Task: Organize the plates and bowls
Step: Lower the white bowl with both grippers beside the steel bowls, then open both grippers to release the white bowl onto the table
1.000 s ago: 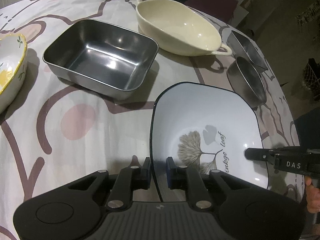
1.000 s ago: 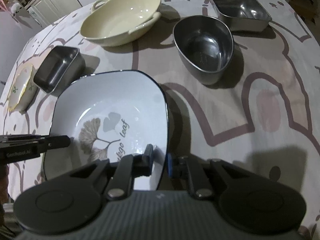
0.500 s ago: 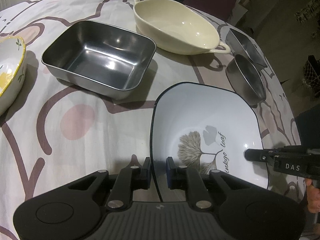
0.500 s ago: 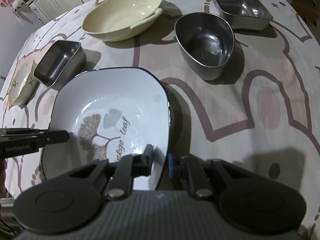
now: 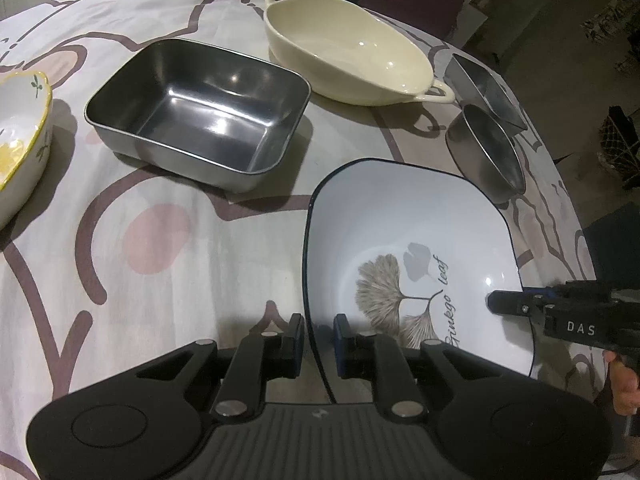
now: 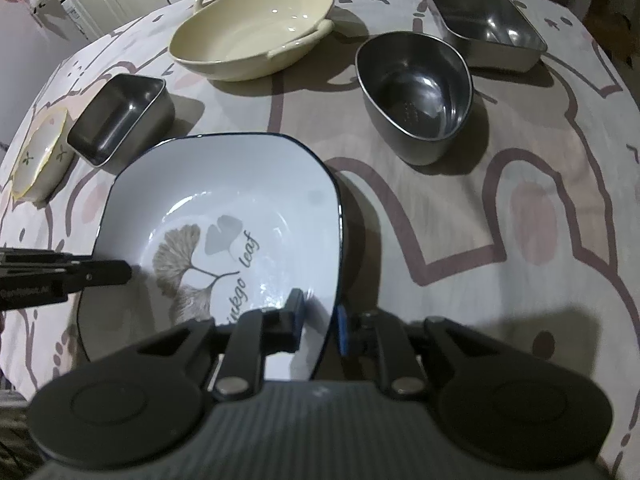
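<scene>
A white square bowl with a dark rim and a ginkgo leaf print (image 5: pixel 400 240) is held between both grippers just above the patterned tablecloth; it also shows in the right wrist view (image 6: pixel 240 208). My left gripper (image 5: pixel 318 330) is shut on its left rim. My right gripper (image 6: pixel 320 320) is shut on its right rim, and it shows in the left wrist view (image 5: pixel 520 306). My left gripper shows at the left edge of the right wrist view (image 6: pixel 108 274).
On the table stand a steel rectangular pan (image 5: pixel 200 108), a cream oval dish with handles (image 5: pixel 348 48), a steel oval bowl (image 6: pixel 416 88), a steel square pan (image 6: pixel 488 24) and a yellow-rimmed white bowl (image 5: pixel 20 136). The table edge (image 5: pixel 576 208) curves away at the right.
Both grippers and the bowl have drifted slightly back toward me and up; the other dishes look a little farther away. The grip on the bowl is unchanged.
</scene>
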The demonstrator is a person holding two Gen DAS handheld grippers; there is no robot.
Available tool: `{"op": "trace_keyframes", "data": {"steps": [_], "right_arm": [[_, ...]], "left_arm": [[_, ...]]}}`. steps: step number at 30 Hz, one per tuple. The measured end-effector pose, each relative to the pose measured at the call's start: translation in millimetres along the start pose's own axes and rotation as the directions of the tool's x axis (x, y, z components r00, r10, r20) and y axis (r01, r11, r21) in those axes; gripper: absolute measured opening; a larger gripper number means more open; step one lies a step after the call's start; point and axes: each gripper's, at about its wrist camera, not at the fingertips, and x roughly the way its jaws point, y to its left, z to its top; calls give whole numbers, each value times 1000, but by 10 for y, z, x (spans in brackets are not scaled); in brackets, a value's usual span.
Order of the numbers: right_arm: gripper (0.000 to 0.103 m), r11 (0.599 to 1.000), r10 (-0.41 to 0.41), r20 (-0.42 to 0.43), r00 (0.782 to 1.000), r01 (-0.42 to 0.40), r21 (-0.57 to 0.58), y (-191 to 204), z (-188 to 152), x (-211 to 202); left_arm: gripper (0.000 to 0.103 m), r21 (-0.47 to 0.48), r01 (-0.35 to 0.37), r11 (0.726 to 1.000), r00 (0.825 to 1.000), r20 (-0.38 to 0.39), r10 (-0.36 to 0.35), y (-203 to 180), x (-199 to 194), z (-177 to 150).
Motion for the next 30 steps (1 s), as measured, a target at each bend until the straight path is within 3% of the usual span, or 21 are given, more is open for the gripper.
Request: {"op": "trace_keyframes", "data": {"steps": [10, 14, 18, 20, 23, 27, 30], "right_arm": [[25, 1000, 3, 39, 999, -2, -18, -9, -104, -118], [43, 1000, 6, 49, 999, -5, -14, -46, -167, -168], [53, 999, -3, 77, 997, 6, -36, -27, -241, -256], [62, 999, -8, 103, 995, 14, -52, -25, -285, -336], [84, 998, 17, 137, 990, -9, -56, -34, -349, -478], [102, 997, 29, 211, 977, -14, -72, -39, -371, -709], [103, 997, 49, 288, 956, -31, -68, -37, -347, -921]], "left_arm": [[32, 17, 5, 1000, 1000, -10, -4, -20, -66, -100], [45, 35, 0, 999, 1000, 10, -1, -51, -137, -148], [57, 59, -3, 998, 999, 33, 1, -84, -235, -184], [77, 89, -11, 996, 998, 55, 6, -123, -333, -208], [95, 139, -31, 990, 994, 111, 16, -174, -509, -227], [102, 194, -80, 978, 981, 192, 42, -227, -730, -203], [103, 216, -111, 970, 964, 260, 52, -273, -888, -140]]}}
